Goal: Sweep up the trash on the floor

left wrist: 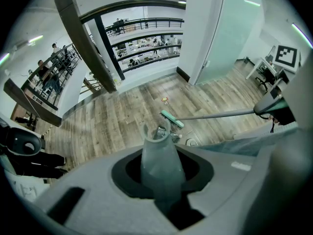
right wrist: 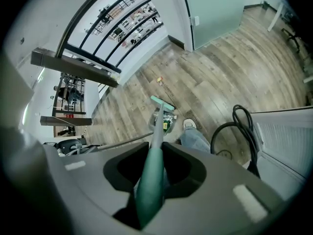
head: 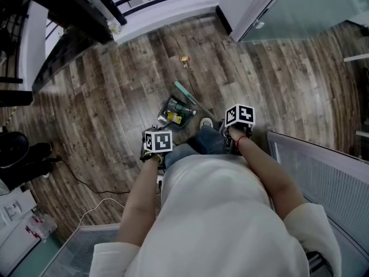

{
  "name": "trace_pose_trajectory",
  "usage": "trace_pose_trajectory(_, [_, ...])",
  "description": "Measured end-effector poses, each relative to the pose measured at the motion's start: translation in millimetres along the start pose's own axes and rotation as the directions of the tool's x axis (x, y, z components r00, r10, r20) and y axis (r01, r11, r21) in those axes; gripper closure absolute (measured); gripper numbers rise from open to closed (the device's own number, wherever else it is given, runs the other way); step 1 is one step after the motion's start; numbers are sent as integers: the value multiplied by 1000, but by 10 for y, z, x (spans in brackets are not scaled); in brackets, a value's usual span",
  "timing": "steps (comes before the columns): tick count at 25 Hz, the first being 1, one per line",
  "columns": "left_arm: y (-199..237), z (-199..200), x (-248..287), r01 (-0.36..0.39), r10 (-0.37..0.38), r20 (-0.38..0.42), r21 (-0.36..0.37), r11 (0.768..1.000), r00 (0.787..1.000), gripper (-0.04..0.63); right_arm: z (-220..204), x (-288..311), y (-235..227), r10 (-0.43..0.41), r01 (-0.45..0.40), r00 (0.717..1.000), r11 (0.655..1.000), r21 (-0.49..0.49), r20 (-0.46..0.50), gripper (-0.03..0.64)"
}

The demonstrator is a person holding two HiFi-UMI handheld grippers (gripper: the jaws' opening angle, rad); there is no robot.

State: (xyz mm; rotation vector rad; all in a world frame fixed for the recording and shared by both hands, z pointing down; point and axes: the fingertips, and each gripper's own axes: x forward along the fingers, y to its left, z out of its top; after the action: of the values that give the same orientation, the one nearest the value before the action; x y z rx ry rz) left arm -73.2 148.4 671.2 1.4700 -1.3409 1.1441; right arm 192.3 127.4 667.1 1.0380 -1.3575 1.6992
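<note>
The left gripper [left wrist: 164, 195] is clamped tight on the pale handle [left wrist: 157, 155] of a dustpan [head: 174, 113], which sits on the wood floor [head: 115, 97] just ahead of it. The right gripper [right wrist: 146, 199] is closed just as firmly on the green grip of a broom [right wrist: 155, 141]. The stick runs down and away from those jaws to the green head [head: 183, 89], which rests at the pan's far edge. Some trash [head: 174, 118] lies in the pan, with a yellow-and-green piece showing. One small scrap [head: 184, 59] lies loose on the boards, well beyond the broom head and away from both grippers. A white shoe [right wrist: 190, 125] stands just right of the pan, below the right gripper. A black cable [right wrist: 239, 126] loops to that gripper's right.
</note>
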Motion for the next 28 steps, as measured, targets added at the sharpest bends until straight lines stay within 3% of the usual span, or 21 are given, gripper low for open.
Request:
trace_pose_trajectory(12, [24, -54, -37, 5, -5, 11, -6, 1000, 1000, 505, 251, -86, -202, -16, 13, 999, 997, 75, 31, 520])
trace_pose_trajectory(22, [62, -38, -72, -2, 1, 34, 22, 1000, 999, 505, 545, -166, -260, -14, 12, 999, 999, 53, 33, 520])
trace_pose_trajectory(28, [2, 99, -58, -13, 14, 53, -21, 1000, 999, 505, 680, -238, -318, -3, 2, 1000, 999, 42, 25, 520])
